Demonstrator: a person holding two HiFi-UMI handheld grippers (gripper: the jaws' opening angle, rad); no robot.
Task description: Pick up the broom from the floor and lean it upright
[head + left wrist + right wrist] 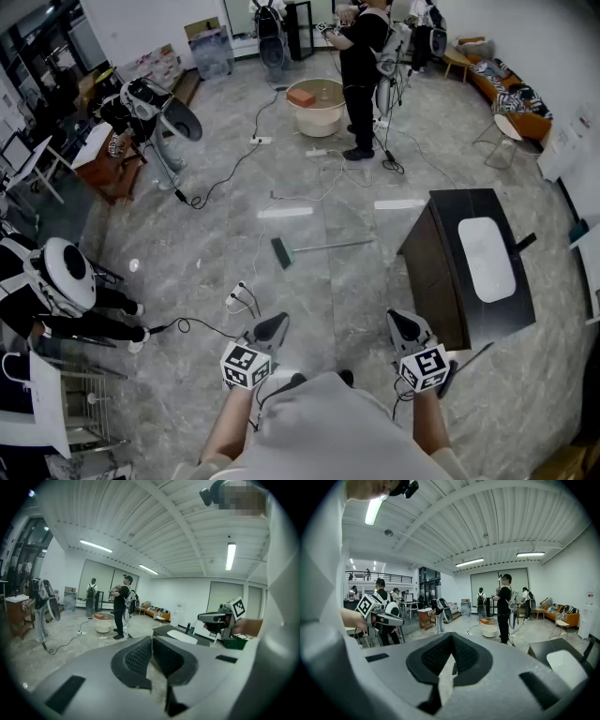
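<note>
The broom (pixel 310 249) lies flat on the grey marble floor in the head view, its dark head to the left and its thin pale handle running right. My left gripper (pixel 273 327) and right gripper (pixel 404 324) are held side by side near my body, well short of the broom, both pointing towards it. In the left gripper view the left gripper (pixel 151 654) has its jaws shut with nothing between them. The right gripper (pixel 451 653) is likewise shut and empty in its own view.
A dark cabinet (pixel 469 202) with a white inset top stands right of the broom's handle end. Cables and a plug (pixel 239 300) lie on the floor ahead of my left gripper. A person in black (pixel 361 66) stands by a round white tub (pixel 316 111) at the back. A seated person (pixel 66 281) is at the left.
</note>
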